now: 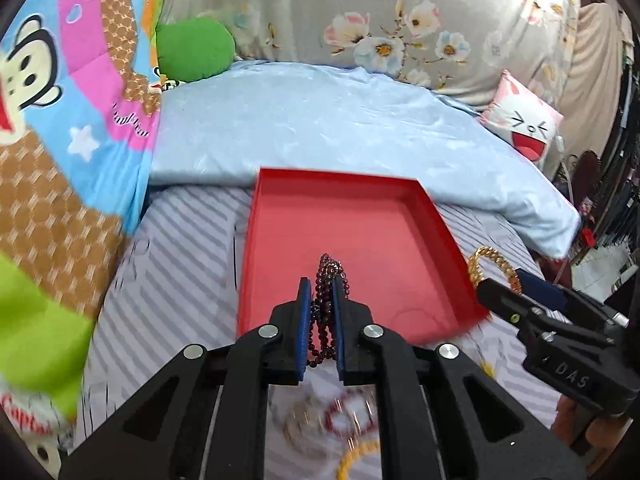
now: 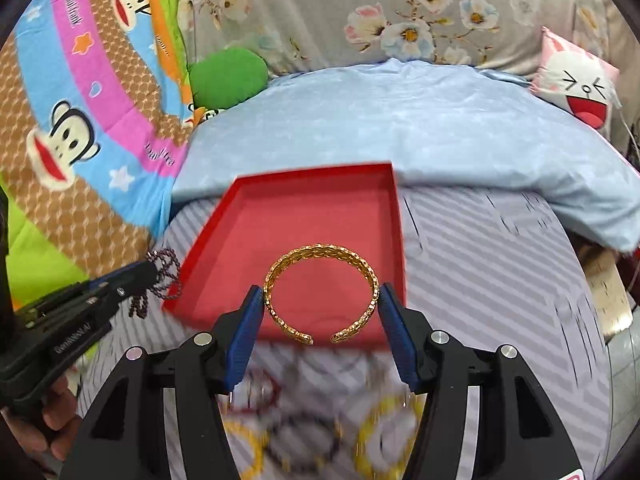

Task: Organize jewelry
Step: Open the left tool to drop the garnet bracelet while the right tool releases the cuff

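Left wrist view: left gripper (image 1: 322, 312) is clamped on a dark garnet-coloured beaded strand (image 1: 329, 280), the beads bunched into loops between the blue pads and spilling out front and back. The pinch sits mid-bundle, probably so the loops hang together instead of trailing. It is held above the near edge of the red tray (image 1: 280, 200), which sits on the striped bed sheet (image 1: 180, 260) with its far edge against the folded light blue blanket (image 1: 320, 120); the tray floor shows nothing in it. Right wrist view: right gripper (image 2: 321, 305) holds a gold open cuff bangle (image 2: 320, 280) across its width, one pad on each outer side, the gap of the cuff facing back toward the camera. Jaws stand wide but closed onto the metal; gripping across the diameter keeps the ring flat and level, which should suit laying it down flat. It is over the near right corner of the tray. The left wrist view confirms the bangle at the tray's right edge, apart from the beads. More jewellery (image 2: 304, 432) lies on the sheet in front of the tray's near edge, blurred: yellow rings, a dark red ring and other rings too smeared to name. Judgement: both pieces are mid-carry to the tray; sorting has barely begun. Risk: bead loops snagging the tray's near wall on lowering.
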Demonstrator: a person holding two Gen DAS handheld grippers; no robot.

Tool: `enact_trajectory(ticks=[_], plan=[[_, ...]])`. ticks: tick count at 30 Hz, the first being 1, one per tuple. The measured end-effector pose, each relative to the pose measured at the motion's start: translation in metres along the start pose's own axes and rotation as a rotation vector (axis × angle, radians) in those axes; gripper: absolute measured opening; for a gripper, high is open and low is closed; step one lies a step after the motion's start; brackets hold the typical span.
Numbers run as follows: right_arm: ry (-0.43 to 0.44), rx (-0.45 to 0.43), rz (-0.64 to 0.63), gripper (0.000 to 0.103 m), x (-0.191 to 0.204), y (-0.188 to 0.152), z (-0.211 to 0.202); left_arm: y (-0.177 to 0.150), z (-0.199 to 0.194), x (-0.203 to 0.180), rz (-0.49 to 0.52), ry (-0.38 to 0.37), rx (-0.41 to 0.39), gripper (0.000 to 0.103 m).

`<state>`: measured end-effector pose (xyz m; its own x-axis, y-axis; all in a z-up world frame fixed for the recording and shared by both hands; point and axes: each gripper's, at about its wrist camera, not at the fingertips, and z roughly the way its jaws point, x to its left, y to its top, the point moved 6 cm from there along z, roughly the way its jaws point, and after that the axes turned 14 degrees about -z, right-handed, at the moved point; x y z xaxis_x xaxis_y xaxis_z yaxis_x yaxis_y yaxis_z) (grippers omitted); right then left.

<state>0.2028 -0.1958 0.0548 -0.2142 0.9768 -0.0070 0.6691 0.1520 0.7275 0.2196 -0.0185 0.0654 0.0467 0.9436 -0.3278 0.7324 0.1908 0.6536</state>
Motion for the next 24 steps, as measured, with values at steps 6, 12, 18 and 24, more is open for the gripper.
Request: enact_trajectory(ticks=[6, 12, 18, 24], plan=[[0.009, 0.048, -0.025, 0.057, -0.012, 0.05, 0.062, 0.048, 0.065, 0.0, 0.001, 0.008, 0.04, 0.01], [0.002, 0.117, -0.026, 0.057, -0.023, 0.072, 0.121, 0.074, 0.122, -0.004, 0.042, 0.047, 0.084, 0.01], [-0.008, 0.176, -0.033, 0.057, -0.031, 0.076, 0.162, 0.09, 0.16, -0.002, 0.027, 0.06, 0.124, 0.01], [-0.013, 0.206, -0.035, 0.057, -0.035, 0.073, 0.182, 0.088, 0.189, 0.003, 0.01, 0.08, 0.171, 0.01]])
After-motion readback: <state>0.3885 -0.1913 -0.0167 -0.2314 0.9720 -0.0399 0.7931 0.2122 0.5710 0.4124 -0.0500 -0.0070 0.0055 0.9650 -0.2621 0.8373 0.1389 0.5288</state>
